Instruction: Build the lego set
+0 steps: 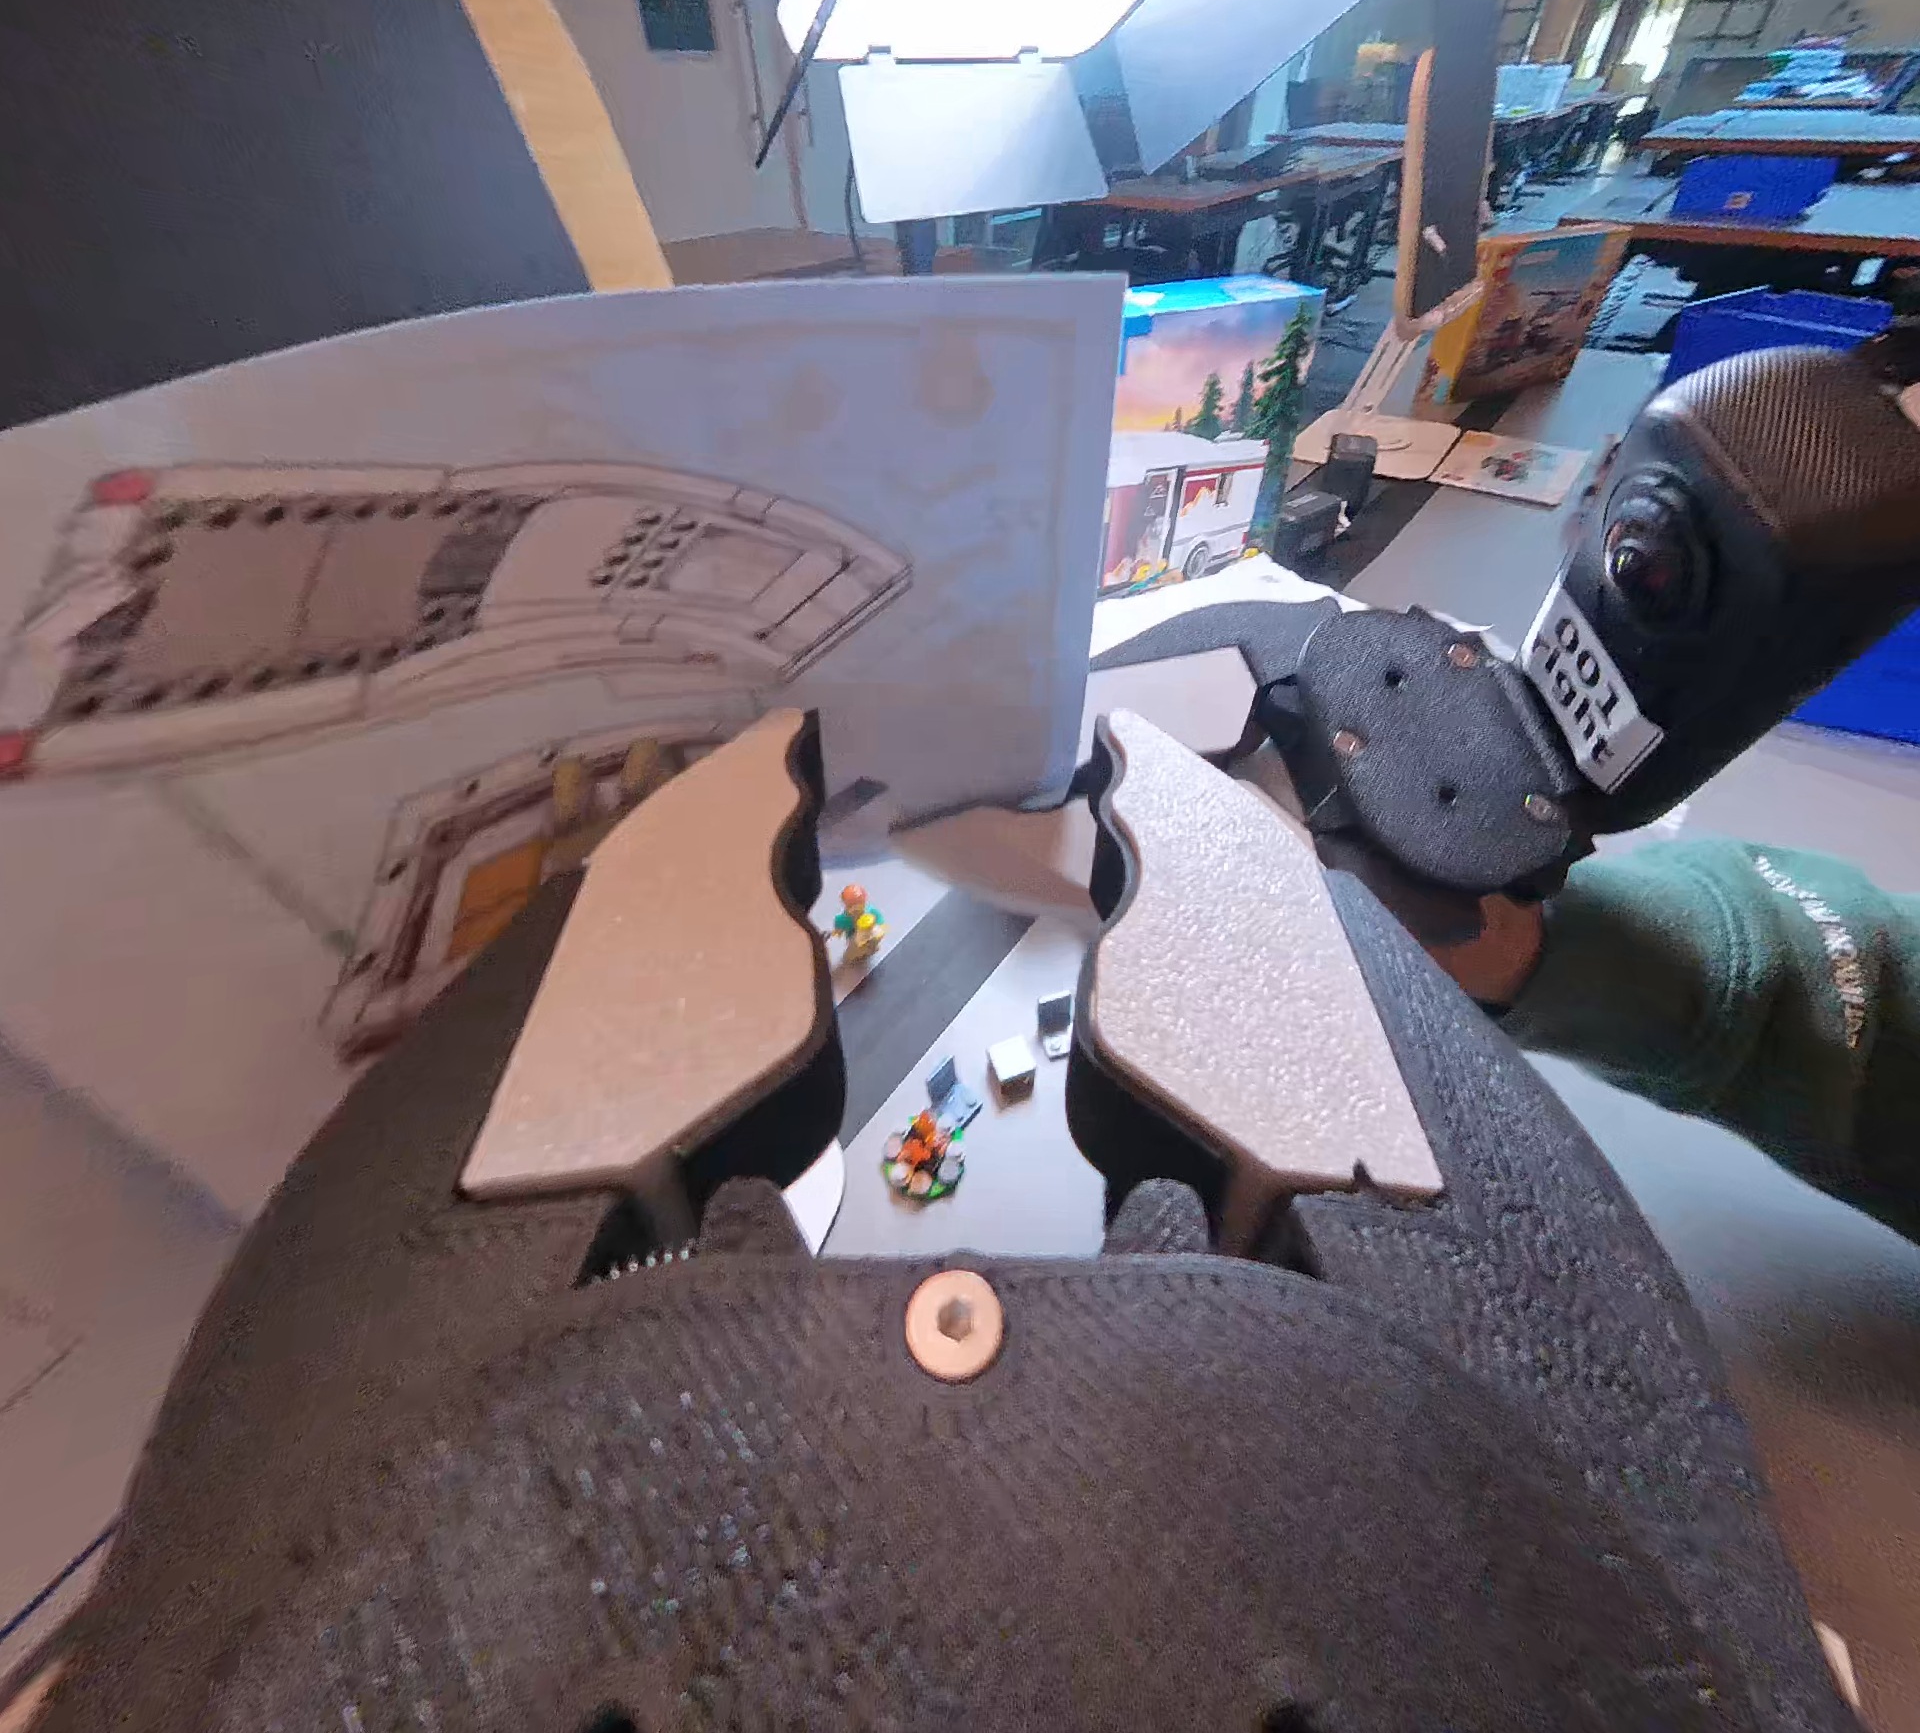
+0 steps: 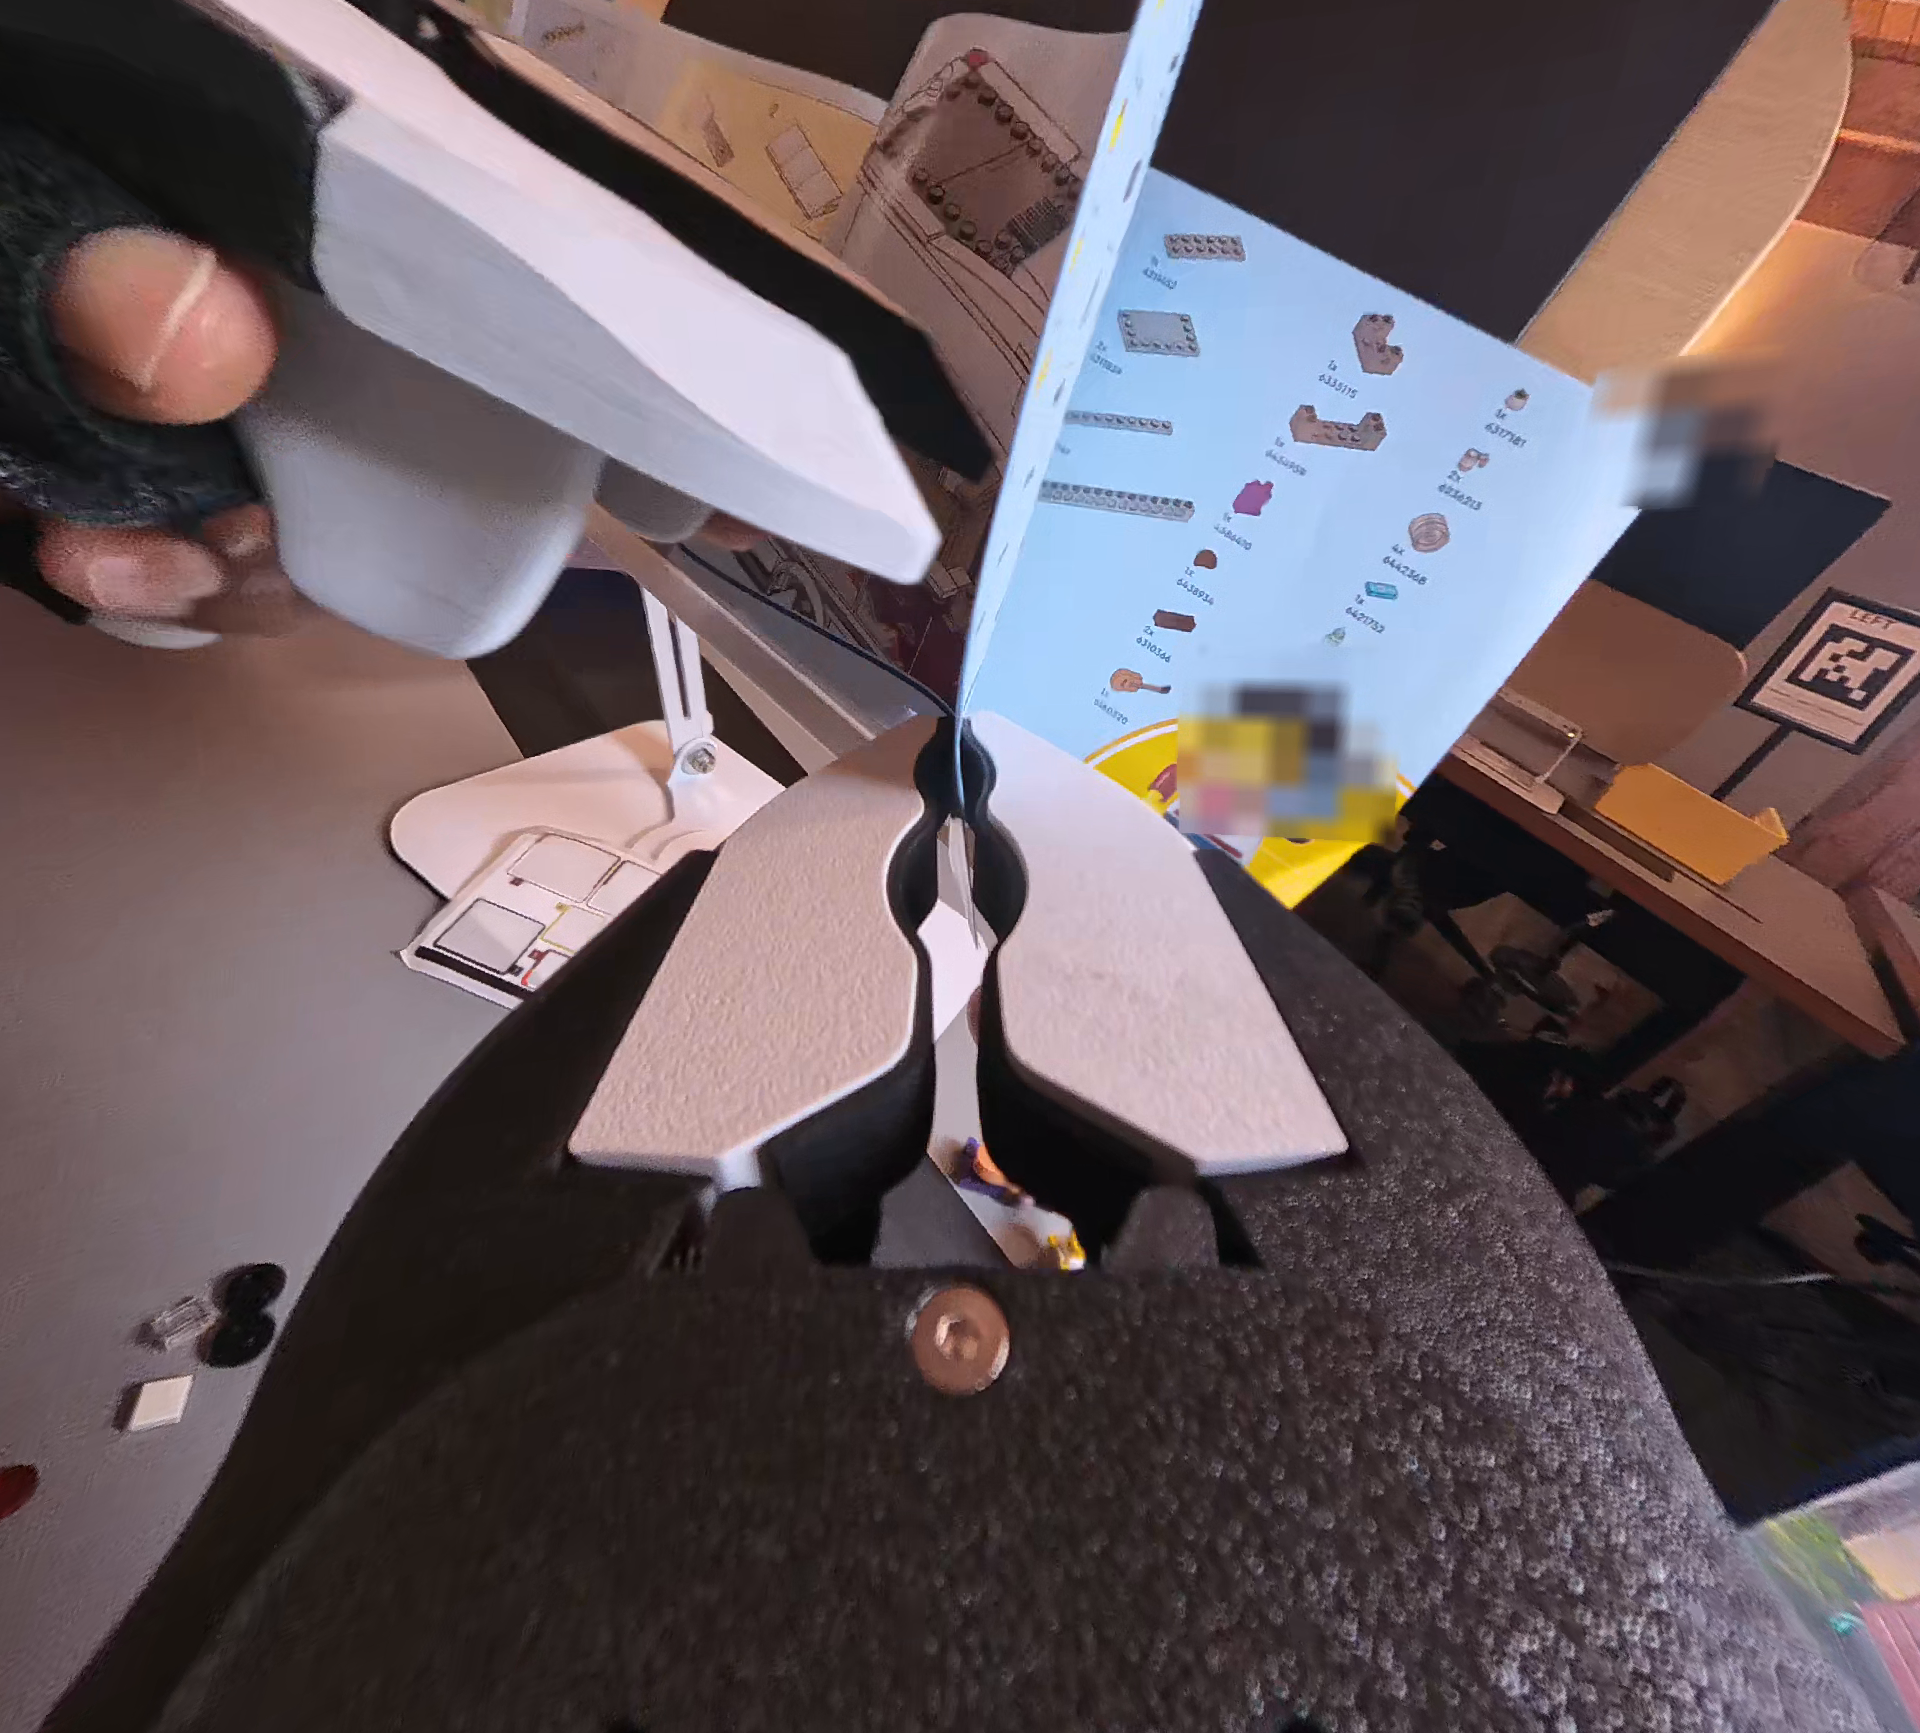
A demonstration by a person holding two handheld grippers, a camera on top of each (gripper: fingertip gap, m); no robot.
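Observation:
My right gripper (image 2: 958, 748) is shut on the lower edge of a light blue page (image 2: 1299, 457) of an instruction booklet, holding it upright. In the left wrist view the same page (image 1: 623, 488) stands up, showing a line drawing of a vehicle, and the right gripper's black body (image 1: 1423, 727) sits at its lower right corner. My left gripper (image 1: 956, 738) is open just in front of the page's lower edge, with its pads not pressing on it. One white finger (image 2: 623, 353) of the left gripper shows at the upper left of the right wrist view, beside the page.
A toy minifigure (image 1: 857, 923), a small campfire piece (image 1: 923, 1153) and small white bricks (image 1: 1010, 1060) lie on the dark table below my left gripper. A camper-set box (image 1: 1205, 436) stands behind. A white stand base (image 2: 582, 810) and loose small pieces (image 2: 223, 1314) sit to the left. Some 4 cm of space lies between my two pairs of fingers.

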